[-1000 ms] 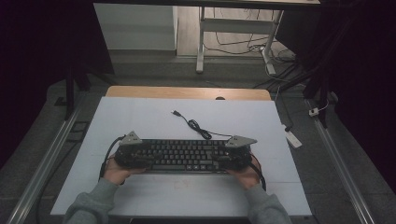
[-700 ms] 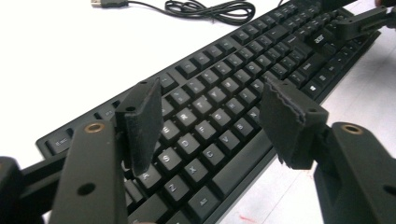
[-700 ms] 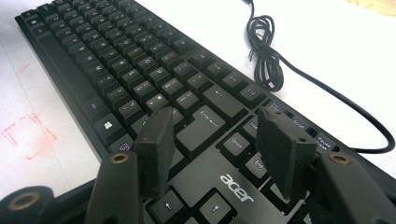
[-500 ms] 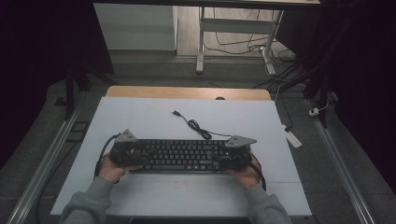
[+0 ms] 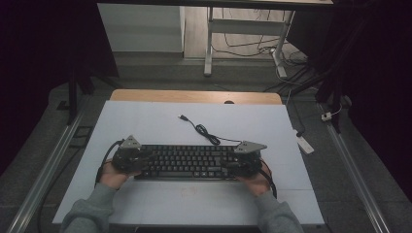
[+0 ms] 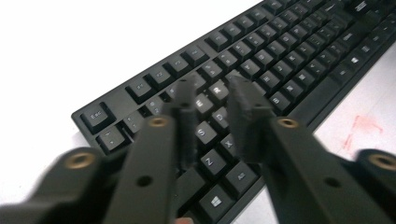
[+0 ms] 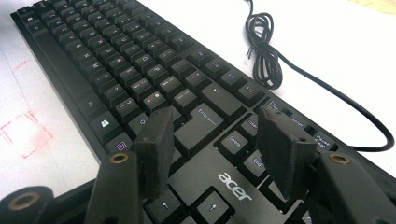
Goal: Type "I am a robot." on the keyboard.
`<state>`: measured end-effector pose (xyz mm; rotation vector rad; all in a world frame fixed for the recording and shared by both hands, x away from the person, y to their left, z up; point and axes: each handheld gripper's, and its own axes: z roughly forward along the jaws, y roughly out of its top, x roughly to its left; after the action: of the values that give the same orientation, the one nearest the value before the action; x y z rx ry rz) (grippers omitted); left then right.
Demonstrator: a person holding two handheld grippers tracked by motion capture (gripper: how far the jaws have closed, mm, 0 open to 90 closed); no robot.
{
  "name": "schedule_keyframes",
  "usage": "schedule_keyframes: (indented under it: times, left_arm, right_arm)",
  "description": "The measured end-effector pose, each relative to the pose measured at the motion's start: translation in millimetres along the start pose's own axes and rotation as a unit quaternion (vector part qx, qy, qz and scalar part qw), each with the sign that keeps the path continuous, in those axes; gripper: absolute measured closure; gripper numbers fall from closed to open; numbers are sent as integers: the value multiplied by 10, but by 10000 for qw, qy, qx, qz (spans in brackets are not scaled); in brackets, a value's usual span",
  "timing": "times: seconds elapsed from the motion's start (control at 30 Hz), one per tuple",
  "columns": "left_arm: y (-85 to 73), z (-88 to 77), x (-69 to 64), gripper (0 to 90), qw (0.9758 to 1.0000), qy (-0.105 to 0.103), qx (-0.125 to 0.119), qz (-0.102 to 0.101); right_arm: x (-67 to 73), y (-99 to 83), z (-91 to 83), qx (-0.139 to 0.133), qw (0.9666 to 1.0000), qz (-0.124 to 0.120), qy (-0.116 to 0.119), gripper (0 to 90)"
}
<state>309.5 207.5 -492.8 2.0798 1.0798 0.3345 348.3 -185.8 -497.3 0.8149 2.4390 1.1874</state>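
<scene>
A black keyboard (image 5: 189,162) lies flat across the white table, its black cable (image 5: 201,130) coiled behind it. My left gripper (image 5: 143,161) hovers over the keyboard's left end. In the left gripper view its jaws (image 6: 212,93) have just been closing and now stand a narrow gap apart above the letter keys (image 6: 280,56), with nothing between them. My right gripper (image 5: 229,167) is at the keyboard's right end. In the right gripper view it (image 7: 212,126) stands open, jaws wide apart over the Enter and Delete keys (image 7: 140,70), with the cable (image 7: 266,56) beyond.
The white table top (image 5: 145,121) ends in a wooden strip (image 5: 194,96) at the far side. A faint red mark (image 5: 187,191) sits in front of the keyboard. A white power strip (image 5: 305,143) lies on the floor at the right, beside metal rails.
My left hand has shifted slightly at the keyboard's left end. The right hand and the keyboard have stayed where they were.
</scene>
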Motion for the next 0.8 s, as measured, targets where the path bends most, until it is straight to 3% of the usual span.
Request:
schedule_keyframes:
  times: [0.13,0.43,0.8]
  left_arm:
    - [-20,24,22,888,9999,36,119,44]
    - [-70,142,42,890,9990,134,416,89]
    - [-101,233,38,889,9979,247,590,114]
  right_arm:
    - [2,0,1,21,10000,-10,-22,466]
    - [0,-4,11,13,10000,-5,-5,464]
    - [-3,-5,11,35,10000,-11,-20,463]
